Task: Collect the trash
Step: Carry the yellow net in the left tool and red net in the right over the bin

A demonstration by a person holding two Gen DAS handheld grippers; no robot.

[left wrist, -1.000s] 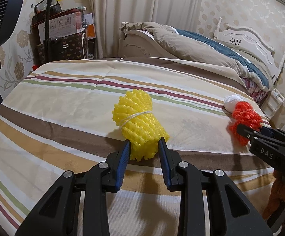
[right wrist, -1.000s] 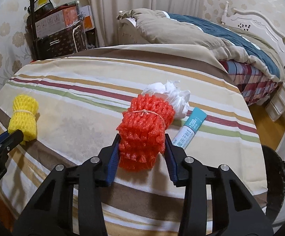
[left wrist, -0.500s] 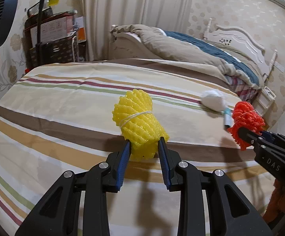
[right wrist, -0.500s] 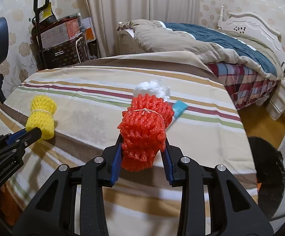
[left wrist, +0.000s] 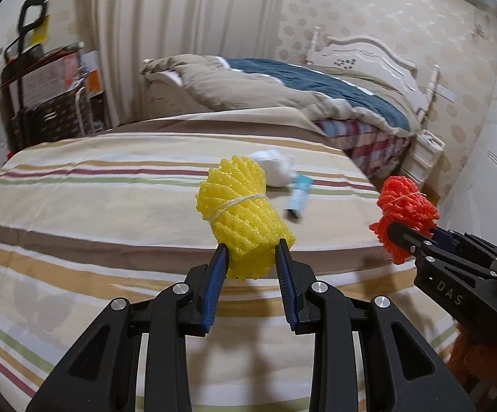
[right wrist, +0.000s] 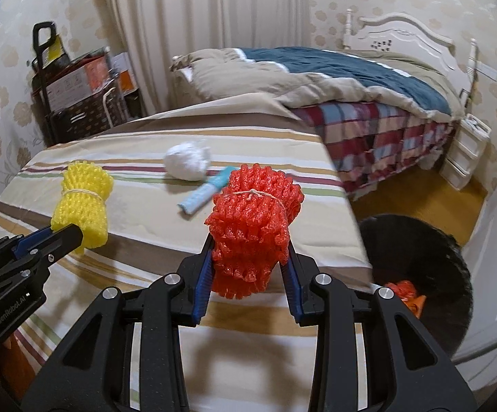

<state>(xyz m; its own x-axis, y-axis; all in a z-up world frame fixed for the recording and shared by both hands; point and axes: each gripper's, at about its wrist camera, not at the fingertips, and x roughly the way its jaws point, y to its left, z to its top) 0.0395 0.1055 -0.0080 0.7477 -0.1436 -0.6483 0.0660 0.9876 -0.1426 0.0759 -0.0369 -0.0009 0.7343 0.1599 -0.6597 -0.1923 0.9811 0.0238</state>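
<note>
Left wrist view shows the left gripper (left wrist: 251, 257) level above the striped tabletop (left wrist: 94, 206), its jaws clamped on the lower end of a yellow foam-net bundle tied with string (left wrist: 241, 216), lifted clear of the cloth. At the right edge the right gripper (left wrist: 416, 240) enters side-on, its far finger hidden. In the right wrist view the right gripper (right wrist: 248, 261) is held out past the tabletop's right edge (right wrist: 348, 213), jaws clamped on a red foam-net bundle tied with string (right wrist: 253, 230). Below it, off the right edge, stands a round black bin (right wrist: 420, 257) with something orange inside, partly hidden by a finger and hard to make out. Two items lie on the tabletop near its far right corner: one crumpled white wad (right wrist: 188, 161) and one light-blue tube (right wrist: 204, 195), touching, both blurred.
</note>
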